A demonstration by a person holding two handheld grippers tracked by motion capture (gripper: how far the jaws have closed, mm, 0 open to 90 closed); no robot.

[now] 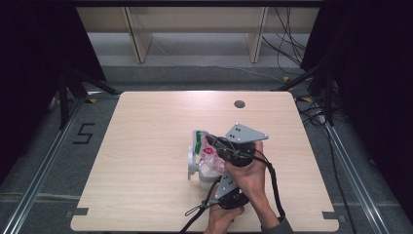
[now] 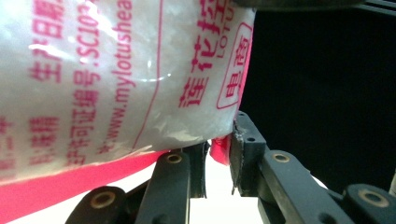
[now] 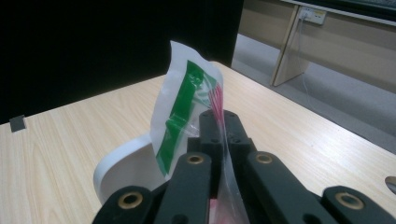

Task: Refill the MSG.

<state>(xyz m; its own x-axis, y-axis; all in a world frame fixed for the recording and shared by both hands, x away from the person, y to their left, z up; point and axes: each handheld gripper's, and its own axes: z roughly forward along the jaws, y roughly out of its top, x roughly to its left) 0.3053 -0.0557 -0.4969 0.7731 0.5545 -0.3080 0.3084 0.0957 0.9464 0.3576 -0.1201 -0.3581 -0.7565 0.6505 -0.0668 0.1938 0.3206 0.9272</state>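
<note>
A clear plastic bag [image 1: 203, 150] of white grains, printed in pink and green, is held up over the near middle of the table by both grippers. My right gripper [image 1: 213, 143] is shut on the bag's upper edge [image 3: 187, 98], beside the green stripe. My left gripper [image 1: 215, 173] comes from below and is shut on the bag's pink bottom corner [image 2: 219, 148]. The bag's white, pink-lettered body [image 2: 116, 70] bulges above the left jaws. A white rounded container [image 1: 193, 168] sits on the table under the bag, and its rim [image 3: 122, 165] curves behind the bag in the right gripper view.
The light wooden table [image 1: 146, 122] has a round cable hole [image 1: 239, 104] near its far edge. Black cables trail from the grippers over the front edge. Dark curtains stand at both sides, and wooden furniture legs [image 1: 139, 39] stand beyond the table.
</note>
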